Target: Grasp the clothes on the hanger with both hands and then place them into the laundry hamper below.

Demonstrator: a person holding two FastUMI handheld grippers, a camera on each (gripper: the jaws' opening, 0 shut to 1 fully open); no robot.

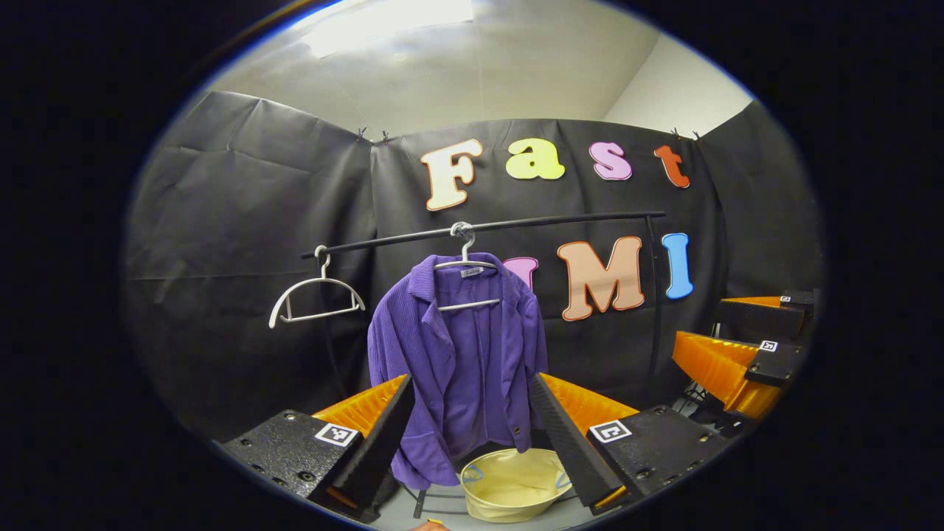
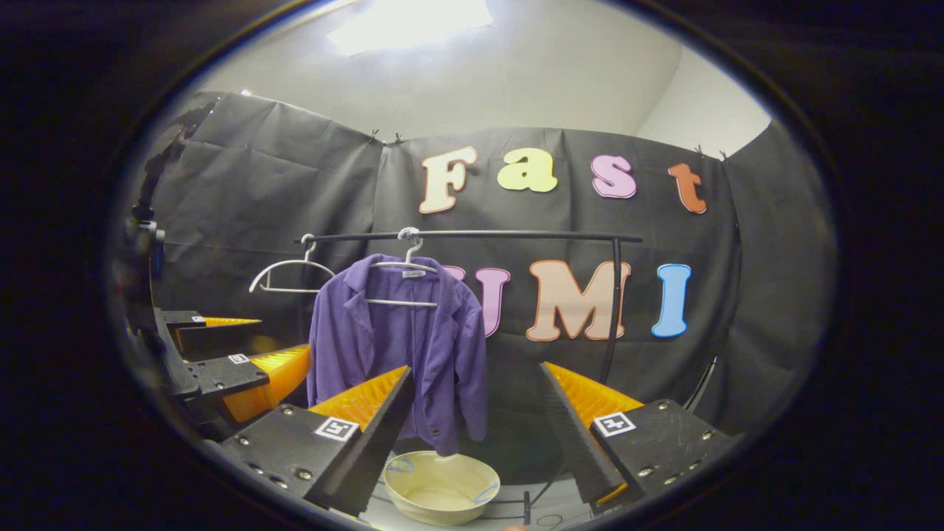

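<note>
A purple jacket [image 1: 461,361] [image 2: 398,343] hangs on a white hanger [image 1: 466,264] [image 2: 404,264] from a black rail [image 1: 516,223] [image 2: 479,234]. Below it stands a pale yellow hamper [image 1: 514,483] [image 2: 440,487]. My left gripper [image 1: 472,387] is open, some way in front of the jacket, its fingers framing it in the left gripper view. My right gripper [image 2: 476,376] is open too, pointing just right of the jacket. In the left gripper view the right gripper [image 1: 745,343] shows at the far right; in the right gripper view the left gripper [image 2: 243,354] shows at the left.
An empty white hanger [image 1: 317,295] [image 2: 287,274] hangs at the rail's left end. The rail's upright post [image 1: 655,295] [image 2: 612,310] stands on the right, and the rack's base bars lie on the floor by the hamper.
</note>
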